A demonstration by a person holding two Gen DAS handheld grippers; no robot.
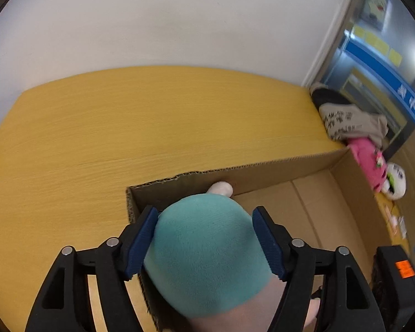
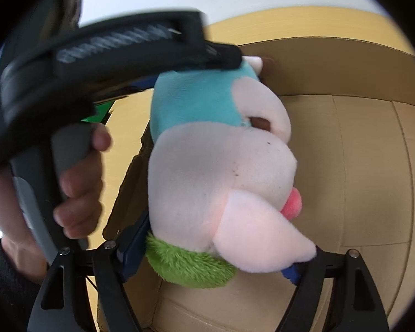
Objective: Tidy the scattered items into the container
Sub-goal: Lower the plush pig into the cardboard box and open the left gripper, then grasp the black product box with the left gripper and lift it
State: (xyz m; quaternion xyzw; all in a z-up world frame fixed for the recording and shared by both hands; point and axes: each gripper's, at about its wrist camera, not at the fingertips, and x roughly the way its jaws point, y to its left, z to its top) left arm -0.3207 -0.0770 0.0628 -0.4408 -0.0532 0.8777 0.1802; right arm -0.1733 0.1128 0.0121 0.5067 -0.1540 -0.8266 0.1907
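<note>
- Pale white wall at the back, with a big yellow wood-grain table filling most of the left wrist view.
- Next biggest is the open brown corrugated cardboard box, sitting on the table. Its floor is bare apart from the toy.
- The soft plush toy with a teal back, pale pink belly and ear and a green tuft is inside the box, right by the left corner. One pale end of it touches the far wall.
- The left gripper has its blue ribbed pads flat against both sides of the teal back, so it's pinching the toy, jaws fairly wide.
- The right gripper has the toy's green-and-pink end between its fingers. The pads are mostly buried under plush, so honestly I can't tell if it's squeezing or just touching.
- A person's hand is wrapped around the left gripper's grey handle.
- Off past the right side of the box: a beige patterned cloth bundle, a bright pink soft toy and a small white round toy, all outside the box.
</note>
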